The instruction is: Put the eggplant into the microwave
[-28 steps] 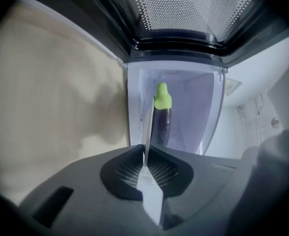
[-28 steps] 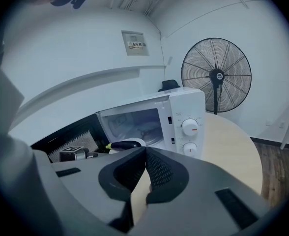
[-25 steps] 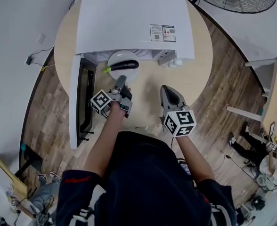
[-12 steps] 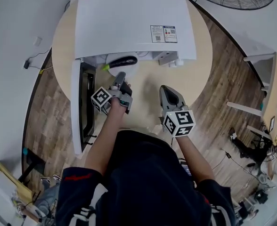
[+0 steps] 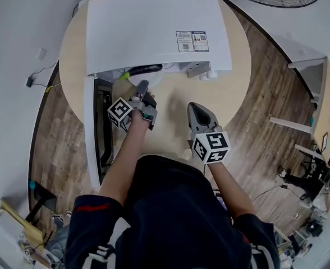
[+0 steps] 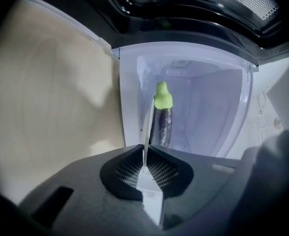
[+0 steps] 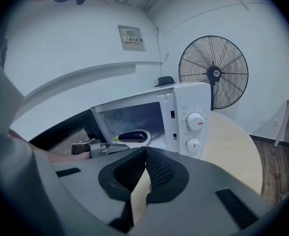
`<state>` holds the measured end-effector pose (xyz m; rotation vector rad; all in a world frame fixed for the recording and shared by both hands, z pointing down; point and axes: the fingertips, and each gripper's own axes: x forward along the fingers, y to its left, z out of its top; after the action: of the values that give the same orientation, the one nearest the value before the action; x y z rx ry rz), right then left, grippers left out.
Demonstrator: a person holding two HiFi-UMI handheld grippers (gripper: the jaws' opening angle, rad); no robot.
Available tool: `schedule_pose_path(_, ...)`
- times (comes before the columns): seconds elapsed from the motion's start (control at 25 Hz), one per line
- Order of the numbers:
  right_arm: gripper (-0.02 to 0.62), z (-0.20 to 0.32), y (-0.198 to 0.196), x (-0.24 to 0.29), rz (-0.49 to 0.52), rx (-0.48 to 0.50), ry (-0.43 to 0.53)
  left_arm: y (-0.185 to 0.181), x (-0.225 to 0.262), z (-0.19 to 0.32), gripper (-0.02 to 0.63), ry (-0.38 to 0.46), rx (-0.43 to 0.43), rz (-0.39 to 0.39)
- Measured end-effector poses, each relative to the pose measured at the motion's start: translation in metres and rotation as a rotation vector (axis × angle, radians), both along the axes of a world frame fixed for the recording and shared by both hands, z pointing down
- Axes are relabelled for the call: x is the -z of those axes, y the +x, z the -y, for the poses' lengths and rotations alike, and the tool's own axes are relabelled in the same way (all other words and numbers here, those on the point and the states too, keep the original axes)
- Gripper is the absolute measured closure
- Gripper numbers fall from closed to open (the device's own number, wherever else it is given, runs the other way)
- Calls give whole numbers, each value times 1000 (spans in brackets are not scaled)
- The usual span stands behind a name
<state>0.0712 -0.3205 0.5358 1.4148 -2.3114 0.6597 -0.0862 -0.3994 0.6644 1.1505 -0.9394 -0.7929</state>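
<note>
Pinching item: left gripper [image 6: 144, 154], jaws closed on the near rim of a white plate [image 6: 147, 124], which shows edge-on between the ribbed pads.

Just beyond those tips, on the plate: eggplant [image 6: 162, 124], dark purple with a green stem cap. It lies crosswise to the jaws with its stem end toward the door side. Plate and eggplant sit inside the mouth of the open microwave [image 7: 181, 117]. Whether the plate rests on the cavity floor cannot be told.

To the left of the left gripper: microwave door [image 5: 91, 133], swung fully open.

To its right, set back from the opening: right gripper [image 7: 145, 150], jaws pressed together with nothing between them, held over the round wooden table [image 5: 232, 88].

Ahead of the right gripper's tips: control panel with two white dials [image 7: 195, 120].

Farther out, behind the microwave on the right: standing fan [image 7: 213, 73].
</note>
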Motion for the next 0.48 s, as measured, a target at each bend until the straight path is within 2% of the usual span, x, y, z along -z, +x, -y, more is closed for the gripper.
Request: schedule_pose_path(0.48, 583, -14, 6, -4, -3, -14, -18, 8, 3, 12, 578, 30, -9, 4)
